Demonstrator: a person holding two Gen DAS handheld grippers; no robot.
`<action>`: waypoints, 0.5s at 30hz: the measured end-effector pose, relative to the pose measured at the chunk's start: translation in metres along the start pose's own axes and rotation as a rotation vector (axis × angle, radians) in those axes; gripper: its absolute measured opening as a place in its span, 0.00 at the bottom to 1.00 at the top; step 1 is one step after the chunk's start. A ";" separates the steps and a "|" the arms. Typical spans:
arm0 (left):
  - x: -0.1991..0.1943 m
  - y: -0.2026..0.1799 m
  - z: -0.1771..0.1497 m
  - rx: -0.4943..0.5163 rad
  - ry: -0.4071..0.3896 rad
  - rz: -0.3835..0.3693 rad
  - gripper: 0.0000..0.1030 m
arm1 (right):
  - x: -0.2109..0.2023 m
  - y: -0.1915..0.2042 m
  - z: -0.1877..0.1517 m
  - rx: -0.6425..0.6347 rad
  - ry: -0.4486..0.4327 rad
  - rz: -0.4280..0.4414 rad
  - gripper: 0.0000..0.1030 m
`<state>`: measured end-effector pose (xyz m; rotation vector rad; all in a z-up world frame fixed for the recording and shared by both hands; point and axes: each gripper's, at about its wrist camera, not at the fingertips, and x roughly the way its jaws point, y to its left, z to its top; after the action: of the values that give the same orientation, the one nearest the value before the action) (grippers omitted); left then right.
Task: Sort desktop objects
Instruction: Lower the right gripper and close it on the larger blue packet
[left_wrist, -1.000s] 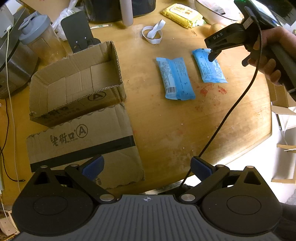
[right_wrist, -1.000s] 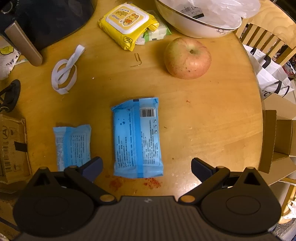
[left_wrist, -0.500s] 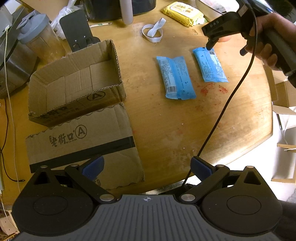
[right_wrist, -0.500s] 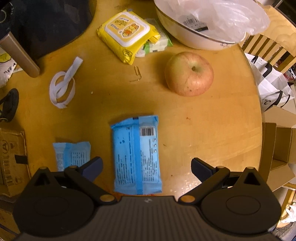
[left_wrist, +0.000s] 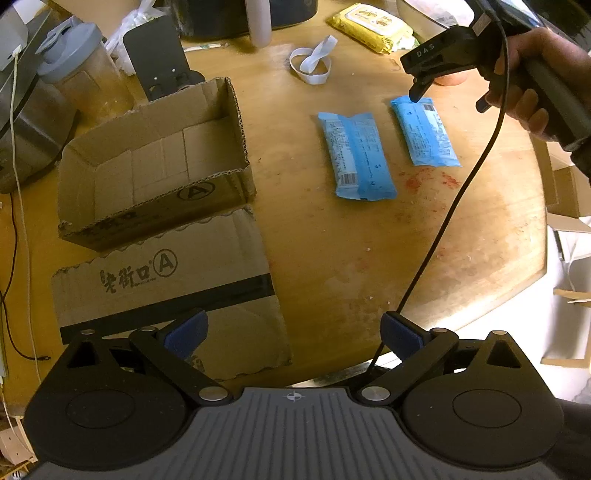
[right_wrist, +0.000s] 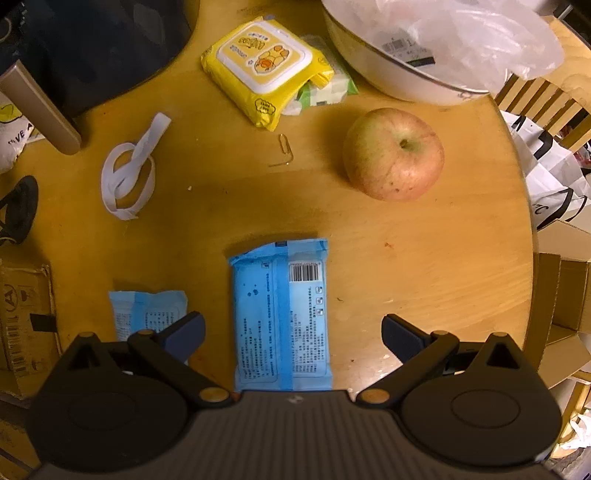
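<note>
Since the earlier frame, the right tool (right_wrist: 293, 330) is dropping closer over the right blue packet (right_wrist: 281, 317), fingers spread apart. Left of that packet, the cardboard box (left_wrist: 155, 162) is sitting open on the surface (left_wrist: 332, 258). Between them is lying a second blue packet (left_wrist: 356, 157). Nearer than both, the left tool (left_wrist: 293, 332) is hovering, spread and empty.

The round wooden table (right_wrist: 424, 258) carries two blue packets (right_wrist: 282, 317), an apple (right_wrist: 393, 153) and a cardboard box (left_wrist: 155, 162).

Two packets (left_wrist: 356, 157) (left_wrist: 424, 133) lie side by side right of the box (left_wrist: 155, 162).
</note>
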<state>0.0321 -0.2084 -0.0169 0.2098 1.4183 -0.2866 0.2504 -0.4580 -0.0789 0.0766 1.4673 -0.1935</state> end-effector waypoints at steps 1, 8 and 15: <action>0.000 0.000 0.000 -0.001 0.000 0.000 0.99 | 0.002 0.000 0.000 0.000 0.002 -0.001 1.00; 0.001 0.002 0.002 -0.006 0.002 0.003 0.99 | 0.022 -0.001 -0.002 0.005 0.015 0.000 1.00; 0.002 0.004 0.002 -0.010 0.007 0.008 0.99 | 0.040 0.000 -0.005 0.010 0.024 0.011 1.00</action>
<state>0.0351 -0.2052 -0.0184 0.2083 1.4254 -0.2728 0.2491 -0.4606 -0.1186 0.0949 1.4900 -0.1914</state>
